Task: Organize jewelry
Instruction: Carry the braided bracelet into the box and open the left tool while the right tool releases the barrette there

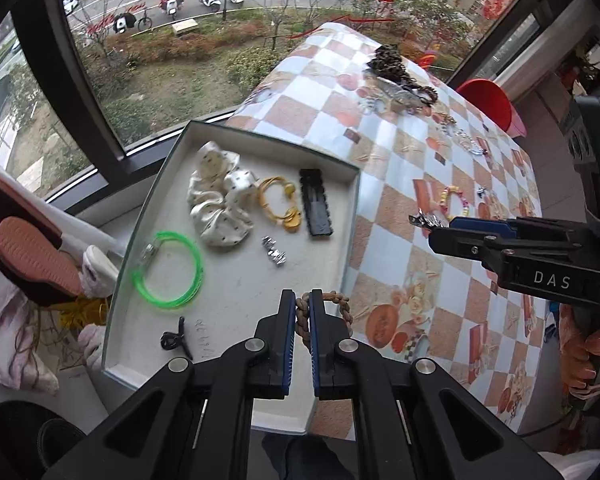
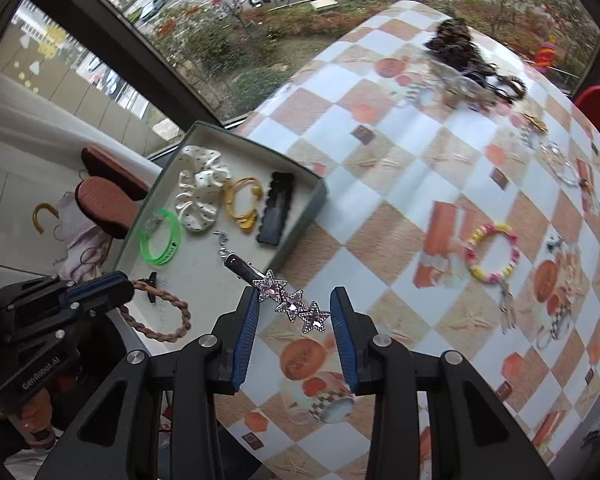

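My left gripper is shut on a brown braided hair tie, held just above the near right part of the white-lined tray. The tie and left gripper also show in the right wrist view. My right gripper holds a star-studded hair clip crosswise between its fingers over the checkered tablecloth, beside the tray's right wall. In the tray lie a green bangle, a white dotted scrunchie, a yellow hair tie, a black clip, a small silver clip.
On the table to the right lie a pink and yellow bead bracelet and, farther back, a pile of dark scrunchies and chains. A window runs behind the table. A slipper and cloth lie left of the tray.
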{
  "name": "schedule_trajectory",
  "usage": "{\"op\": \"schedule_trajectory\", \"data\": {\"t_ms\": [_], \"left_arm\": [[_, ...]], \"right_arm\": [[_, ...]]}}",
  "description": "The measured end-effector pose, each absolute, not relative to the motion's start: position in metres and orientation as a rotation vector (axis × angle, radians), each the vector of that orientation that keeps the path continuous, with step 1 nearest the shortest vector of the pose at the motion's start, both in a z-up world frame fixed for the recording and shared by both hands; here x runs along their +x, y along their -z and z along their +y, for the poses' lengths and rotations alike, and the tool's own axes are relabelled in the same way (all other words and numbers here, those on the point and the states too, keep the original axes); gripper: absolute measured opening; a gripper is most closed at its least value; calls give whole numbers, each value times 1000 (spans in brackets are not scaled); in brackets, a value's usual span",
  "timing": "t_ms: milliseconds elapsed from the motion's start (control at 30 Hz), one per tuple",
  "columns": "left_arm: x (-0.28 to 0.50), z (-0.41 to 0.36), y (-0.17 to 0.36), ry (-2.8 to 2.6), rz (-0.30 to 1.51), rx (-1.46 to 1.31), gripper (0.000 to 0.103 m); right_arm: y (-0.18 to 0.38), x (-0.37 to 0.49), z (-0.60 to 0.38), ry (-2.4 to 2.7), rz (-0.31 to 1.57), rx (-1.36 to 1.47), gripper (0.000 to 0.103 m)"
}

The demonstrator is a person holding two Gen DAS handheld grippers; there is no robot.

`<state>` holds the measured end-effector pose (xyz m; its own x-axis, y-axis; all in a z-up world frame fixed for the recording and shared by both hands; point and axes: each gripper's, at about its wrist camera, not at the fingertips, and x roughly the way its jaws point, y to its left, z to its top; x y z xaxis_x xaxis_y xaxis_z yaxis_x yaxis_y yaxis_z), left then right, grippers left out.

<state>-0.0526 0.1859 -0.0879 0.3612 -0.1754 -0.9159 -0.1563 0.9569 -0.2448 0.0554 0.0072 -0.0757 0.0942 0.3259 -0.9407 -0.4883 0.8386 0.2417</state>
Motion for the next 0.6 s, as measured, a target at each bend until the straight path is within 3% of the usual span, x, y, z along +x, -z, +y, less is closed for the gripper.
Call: {"op": "schedule_trajectory", "data": {"t_ms": [600], "left_arm": [[-79,211,167,-88,1341,-362,11]], "right_arm": [[138,56,103,-705,1475,-313,40]]}}
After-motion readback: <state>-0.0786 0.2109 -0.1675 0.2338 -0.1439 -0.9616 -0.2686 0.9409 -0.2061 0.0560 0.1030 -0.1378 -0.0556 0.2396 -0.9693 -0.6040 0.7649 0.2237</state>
